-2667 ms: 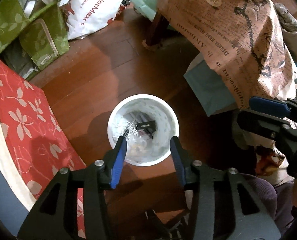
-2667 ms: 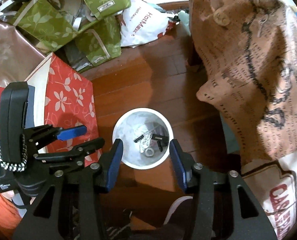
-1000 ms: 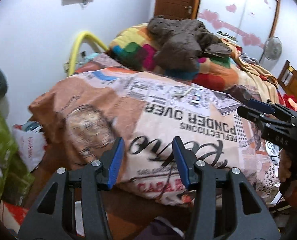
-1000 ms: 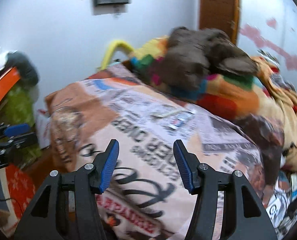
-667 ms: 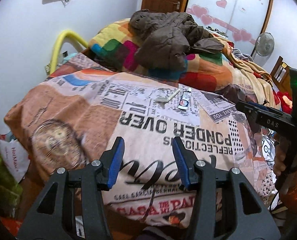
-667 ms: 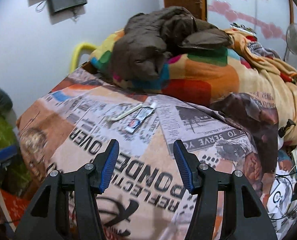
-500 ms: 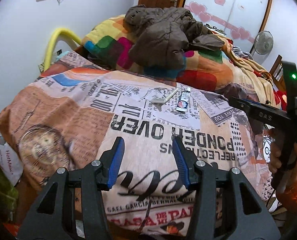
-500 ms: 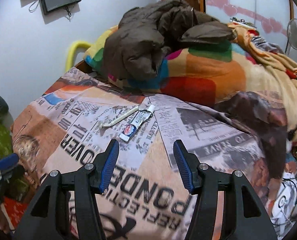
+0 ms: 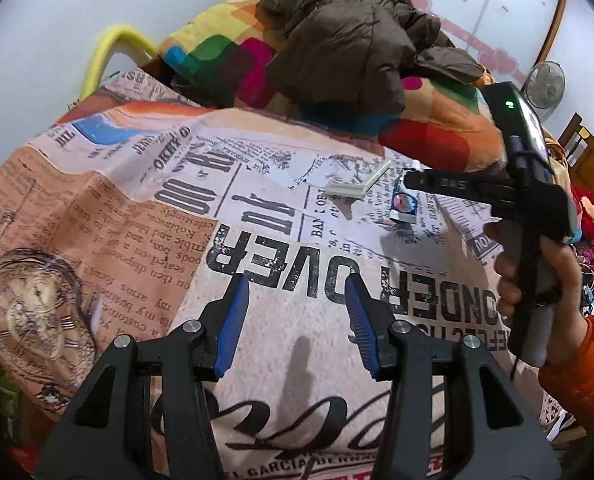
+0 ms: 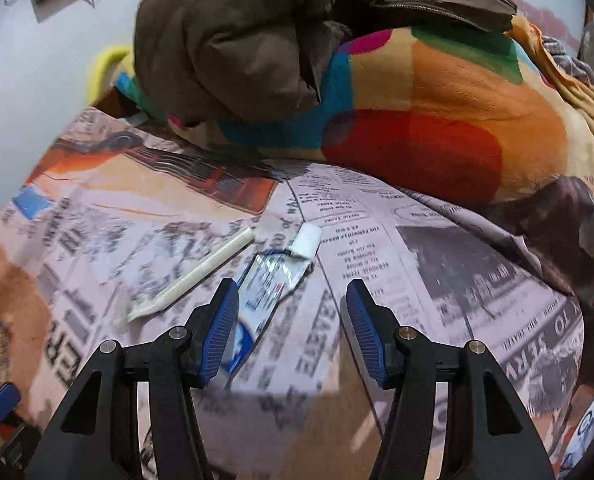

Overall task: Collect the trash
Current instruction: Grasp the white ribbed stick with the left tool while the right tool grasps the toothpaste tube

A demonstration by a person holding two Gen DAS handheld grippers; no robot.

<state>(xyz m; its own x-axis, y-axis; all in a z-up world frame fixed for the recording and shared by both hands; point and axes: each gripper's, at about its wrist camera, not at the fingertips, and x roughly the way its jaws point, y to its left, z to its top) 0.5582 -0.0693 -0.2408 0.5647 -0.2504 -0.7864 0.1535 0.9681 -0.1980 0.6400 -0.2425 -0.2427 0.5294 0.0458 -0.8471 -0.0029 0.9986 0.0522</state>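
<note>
A squeezed toothpaste tube (image 10: 271, 280) with a white cap lies on the newspaper-print bedspread (image 10: 437, 280), beside a cream toothbrush-like stick (image 10: 193, 276). My right gripper (image 10: 291, 330) is open and empty, low over the tube's lower end; its left finger overlaps the tube. In the left wrist view the tube (image 9: 405, 202) and the stick (image 9: 357, 184) lie far ahead, with the right gripper (image 9: 407, 179) reaching over the tube. My left gripper (image 9: 295, 320) is open and empty above the bedspread (image 9: 137, 220).
A brown jacket (image 10: 237, 36) is heaped on a multicoloured blanket (image 10: 437, 112) behind the trash. A yellow bed rail (image 9: 109, 48) stands by the white wall. A fan (image 9: 545, 84) and wooden chair stand at the far right.
Both grippers have swung up from the white bin on the floor to the bed. The right gripper has closed in on the toothpaste tube; the left has moved forward over the bedspread.
</note>
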